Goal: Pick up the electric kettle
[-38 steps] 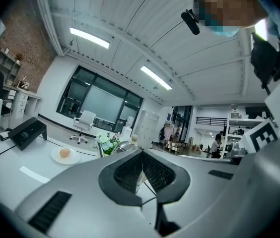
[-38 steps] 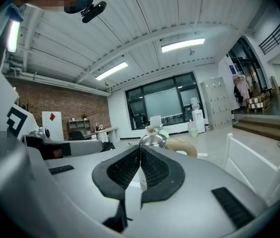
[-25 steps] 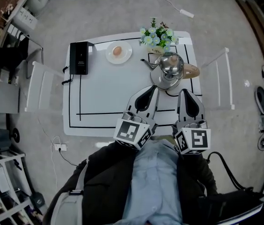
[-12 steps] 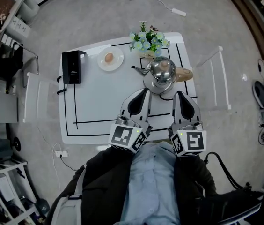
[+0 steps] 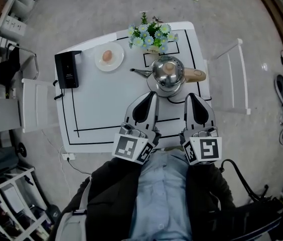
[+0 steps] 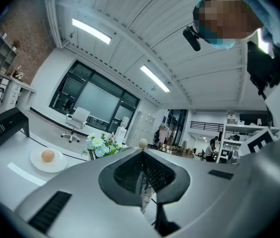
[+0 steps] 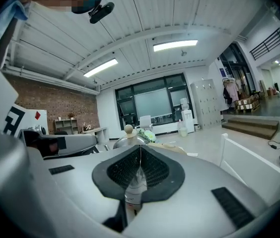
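electric kettle (image 5: 167,73) sits on its base near the desk's (image 5: 106,104) right edge, beside the flowers (image 5: 150,34). left claw (image 5: 150,95) and right claw (image 5: 192,96) both fully closed, empty, tips near the kettle.

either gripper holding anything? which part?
Nothing is held. The left gripper and right gripper are both shut and empty; the shiny steel electric kettle stands on the white table beyond them.

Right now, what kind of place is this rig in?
Probably an open-plan office or lab with a test area set up: a white table marked with black lines, a swivel office chair on the open floor, and large glazed partitions behind it.
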Available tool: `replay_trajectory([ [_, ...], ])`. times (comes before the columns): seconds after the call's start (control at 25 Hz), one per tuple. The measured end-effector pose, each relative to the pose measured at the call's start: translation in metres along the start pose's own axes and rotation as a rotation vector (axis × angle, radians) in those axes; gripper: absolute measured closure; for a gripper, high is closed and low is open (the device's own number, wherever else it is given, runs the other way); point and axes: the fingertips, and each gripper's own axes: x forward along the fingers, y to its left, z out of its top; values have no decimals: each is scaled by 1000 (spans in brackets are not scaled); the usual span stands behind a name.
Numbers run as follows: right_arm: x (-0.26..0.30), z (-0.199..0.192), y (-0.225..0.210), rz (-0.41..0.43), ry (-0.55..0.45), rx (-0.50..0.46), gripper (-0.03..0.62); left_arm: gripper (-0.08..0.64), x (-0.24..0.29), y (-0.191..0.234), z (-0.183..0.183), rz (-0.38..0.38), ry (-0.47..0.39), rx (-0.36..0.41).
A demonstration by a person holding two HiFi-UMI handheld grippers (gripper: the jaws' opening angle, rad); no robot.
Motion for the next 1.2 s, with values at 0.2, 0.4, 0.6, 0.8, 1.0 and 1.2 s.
replay_trajectory([
  [0.2,8,-15,-10,18,19,-9,574,552,4,16,-12,59,9,21],
  [0.4,19,-40,-23,22,60,17,574,552,5,36,-32,119,35,27],
  [0.6,31,-62,-39,7,86,37,574,552,5,49,-45,147,21,38],
  [0.8,36,-68,-52,-8,92,43,572,552,7,61,-48,171,-11,-8],
  [1.0,37,-73,-63,-41,103,54,464,434,10,71,-46,195,-39,-38],
  [1.2,41,-76,-74,-80,105,46,362,336,12,80,-44,201,-65,-75],
])
